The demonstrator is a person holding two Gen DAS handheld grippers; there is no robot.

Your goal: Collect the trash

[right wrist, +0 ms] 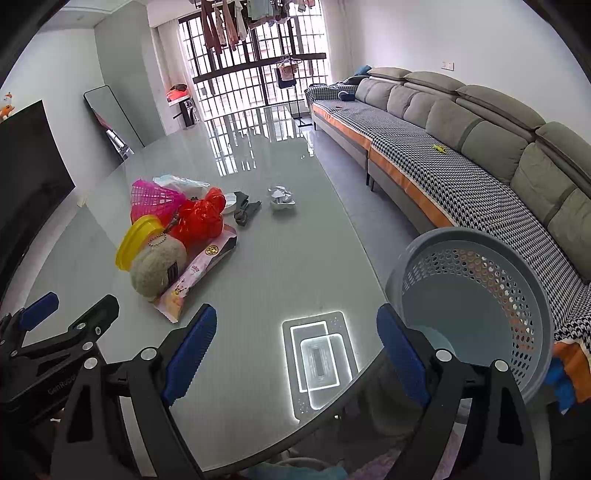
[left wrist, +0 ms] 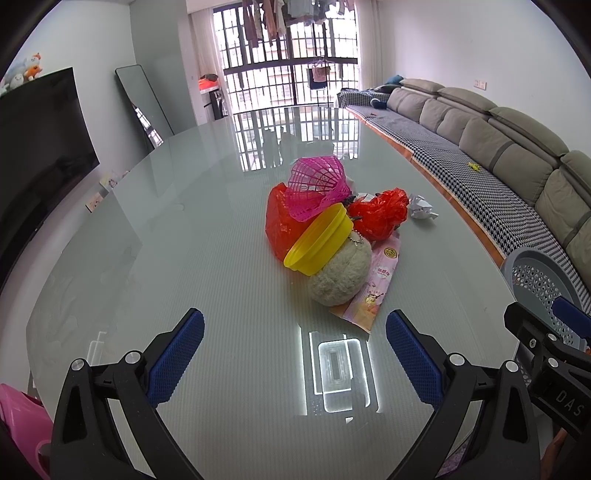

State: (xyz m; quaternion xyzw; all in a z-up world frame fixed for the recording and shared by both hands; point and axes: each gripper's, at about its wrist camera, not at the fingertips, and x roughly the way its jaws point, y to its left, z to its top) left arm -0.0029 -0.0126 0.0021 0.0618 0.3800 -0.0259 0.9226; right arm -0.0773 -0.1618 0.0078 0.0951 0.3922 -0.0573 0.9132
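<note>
Above the table (left wrist: 147, 258), both tongs agape

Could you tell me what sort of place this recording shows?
Most likely a home living room: a long grey sofa along the wall, a dark television opposite, and laundry hanging by the barred window.

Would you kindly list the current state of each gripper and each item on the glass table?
Left gripper: open, empty, hovering over the table.
Right gripper: open, empty.
Grey perforated plastic basket: tilted, empty, beside the table edge.
Yellow plastic bowl: tipped on its side, leaning on the beige plush ball.
Red plastic bag: crumpled.
White paper wad: crumpled, apart from the pile.
Pink snack wrapper: lying flat, partly under the ball.
</note>
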